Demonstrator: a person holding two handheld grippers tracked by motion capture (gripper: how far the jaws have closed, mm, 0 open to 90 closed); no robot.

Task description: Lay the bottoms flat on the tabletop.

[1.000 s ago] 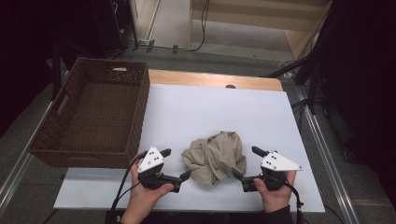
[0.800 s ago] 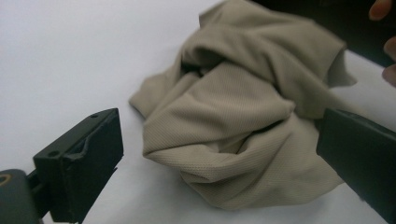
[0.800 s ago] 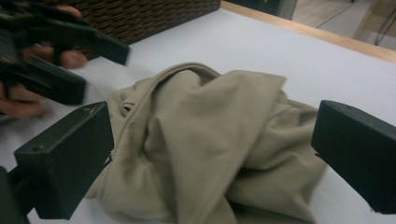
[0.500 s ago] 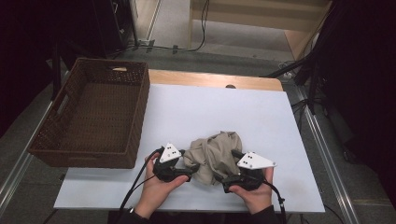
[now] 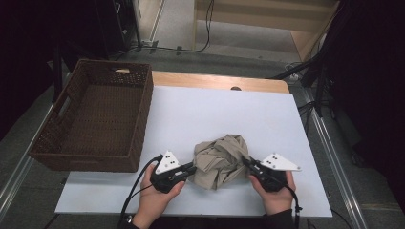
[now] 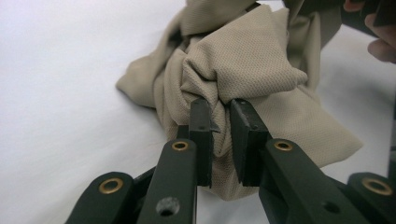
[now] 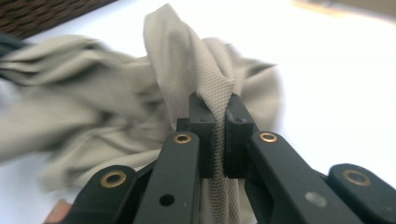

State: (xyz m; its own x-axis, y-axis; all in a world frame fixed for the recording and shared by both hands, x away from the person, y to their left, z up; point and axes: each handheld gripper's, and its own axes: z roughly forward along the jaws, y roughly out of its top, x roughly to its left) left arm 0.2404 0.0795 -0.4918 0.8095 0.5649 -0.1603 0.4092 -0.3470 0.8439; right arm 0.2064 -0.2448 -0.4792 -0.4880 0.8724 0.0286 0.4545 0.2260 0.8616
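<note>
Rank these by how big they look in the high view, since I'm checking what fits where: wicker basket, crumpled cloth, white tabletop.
1. white tabletop
2. wicker basket
3. crumpled cloth

No close calls; each looks clearly smaller than the one before.
</note>
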